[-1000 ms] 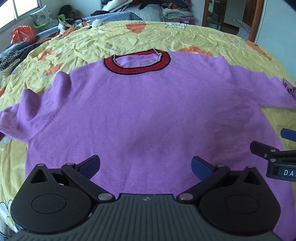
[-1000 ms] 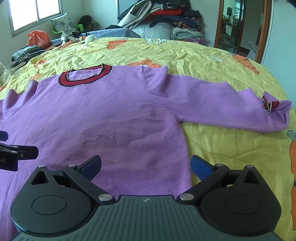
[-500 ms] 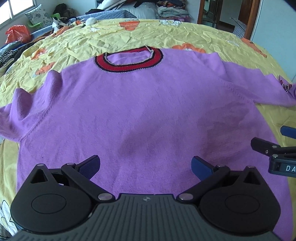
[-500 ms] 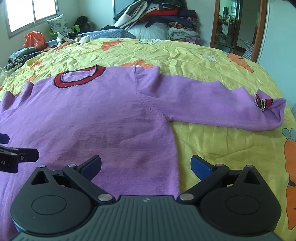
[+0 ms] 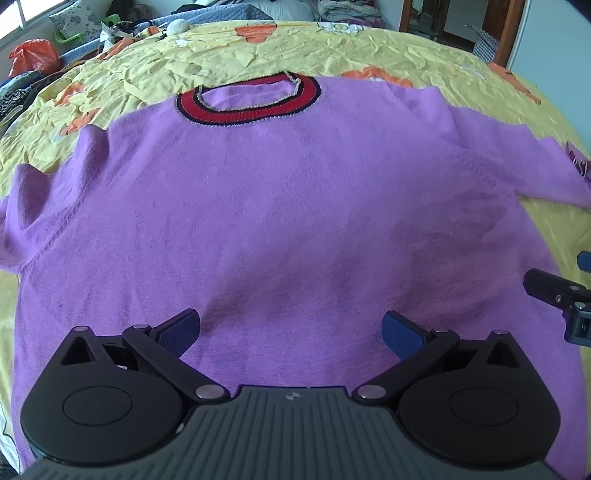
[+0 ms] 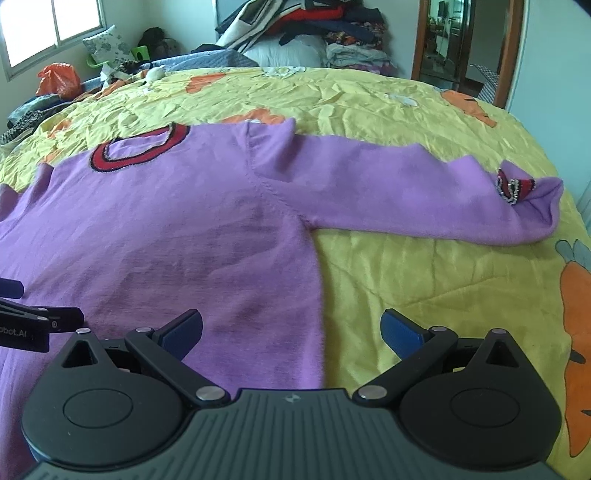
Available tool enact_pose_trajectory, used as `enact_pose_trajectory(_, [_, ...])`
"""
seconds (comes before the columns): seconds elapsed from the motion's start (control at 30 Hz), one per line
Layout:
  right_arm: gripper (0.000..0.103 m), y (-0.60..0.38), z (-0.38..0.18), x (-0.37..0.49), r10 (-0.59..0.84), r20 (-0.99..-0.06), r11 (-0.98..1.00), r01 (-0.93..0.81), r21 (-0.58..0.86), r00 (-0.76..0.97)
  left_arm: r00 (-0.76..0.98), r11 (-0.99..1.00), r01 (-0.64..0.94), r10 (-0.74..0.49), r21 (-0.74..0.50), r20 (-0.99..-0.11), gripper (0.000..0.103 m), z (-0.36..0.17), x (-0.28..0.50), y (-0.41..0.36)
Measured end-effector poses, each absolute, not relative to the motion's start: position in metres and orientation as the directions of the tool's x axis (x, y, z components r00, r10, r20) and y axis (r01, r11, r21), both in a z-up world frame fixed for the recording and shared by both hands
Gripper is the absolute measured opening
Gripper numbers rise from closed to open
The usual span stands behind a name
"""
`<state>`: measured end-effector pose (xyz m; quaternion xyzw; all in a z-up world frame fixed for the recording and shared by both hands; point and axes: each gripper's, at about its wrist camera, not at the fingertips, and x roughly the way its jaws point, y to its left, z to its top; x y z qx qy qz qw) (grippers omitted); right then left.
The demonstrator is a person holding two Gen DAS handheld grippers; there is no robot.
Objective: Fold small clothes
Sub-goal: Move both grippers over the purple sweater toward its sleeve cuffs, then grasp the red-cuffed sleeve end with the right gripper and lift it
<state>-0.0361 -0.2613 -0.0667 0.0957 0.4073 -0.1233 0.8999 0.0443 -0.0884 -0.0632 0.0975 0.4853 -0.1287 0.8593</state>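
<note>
A purple sweater [image 5: 288,206] lies flat on a yellow bed [image 6: 424,288], collar [image 5: 247,101] pointing away, sleeves stretched sideways. The left claw [image 5: 290,332] and right claw [image 6: 290,332] hover spread wide over its near hem, holding nothing.

Spread flat across the yellow carrot-print quilt [image 5: 388,48]: a purple knit sweater [image 5: 295,206], red-and-black ribbed collar [image 5: 247,99] at the far side, hem at the near side, one sleeve [image 6: 406,188] stretched out to the right. Above the near hem, the left gripper [image 5: 290,330]; over the sweater's right edge, the right gripper [image 6: 291,330]. Beyond the quilt's far edge, a heap of folded clothes [image 6: 314,33]; at far left, an orange plastic bag [image 6: 59,77].
</note>
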Motion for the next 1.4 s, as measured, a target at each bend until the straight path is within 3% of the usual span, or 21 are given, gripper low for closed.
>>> enact_pose_trajectory(0.2, [0.103, -0.268, -0.06, -0.036, -0.14, -0.74, 0.95, 0.301, 0.088, 0.658, 0.556, 0.956, 0.284, -0.105, 0.071, -0.824, 0.103, -0.047, 0.041, -0.092])
enact_pose_trajectory(0.73, [0.103, -0.279, -0.057, -0.032, -0.278, -0.703, 0.948, 0.304, -0.093, 0.654, 0.595, 0.963, 0.248, -0.063, 0.109, -0.801, 0.103, -0.037, 0.046, -0.096])
enact_pose_trajectory(1.1, [0.103, -0.31, -0.055, -0.044, -0.235, -0.638, 0.953, 0.302, -0.004, 0.733, 0.585, 0.954, 0.274, -0.067, 0.119, -0.808, 0.103, -0.044, 0.05, -0.116])
enact_pose_trajectory(1.27, [0.103, -0.338, -0.061, -0.045, -0.111, -0.629, 0.963, 0.239, 0.123, 0.769, 0.576, 0.949, 0.287, -0.06, 0.132, -0.816, 0.103, -0.049, 0.053, -0.129])
enact_pose_trajectory(1.4, [0.103, -0.363, -0.071, -0.05, -0.188, -0.644, 0.961, 0.275, 0.036, 0.742, 0.571, 0.943, 0.311, -0.089, 0.115, -0.816, 0.103, -0.054, 0.056, -0.137])
